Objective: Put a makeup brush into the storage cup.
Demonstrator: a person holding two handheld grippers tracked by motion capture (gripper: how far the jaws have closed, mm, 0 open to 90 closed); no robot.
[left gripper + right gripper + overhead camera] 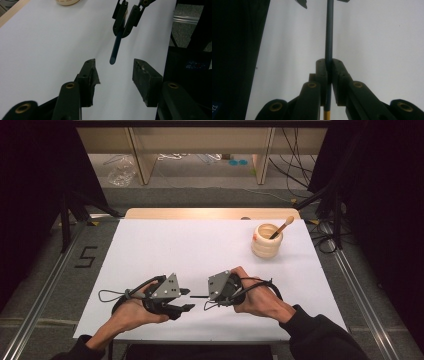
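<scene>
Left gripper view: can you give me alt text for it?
A dark blue pencil, clamped in the right tool, points toward the gap between the left tool's open jaws without touching them. White table cover lies beneath, and a cream holder sits at the top edge.

Two forearms enter from the bottom of the high view, both in dark sleeves pushed back from the wrists. The left gripper [186, 299] and right gripper [206, 301] each carry a grey three-cornered plate dotted with small screws, and a thin black cable loops away from each body. In the gripper views the black jaws show brass-coloured pivot rivets and scuffed, ribbed pads.
</scene>
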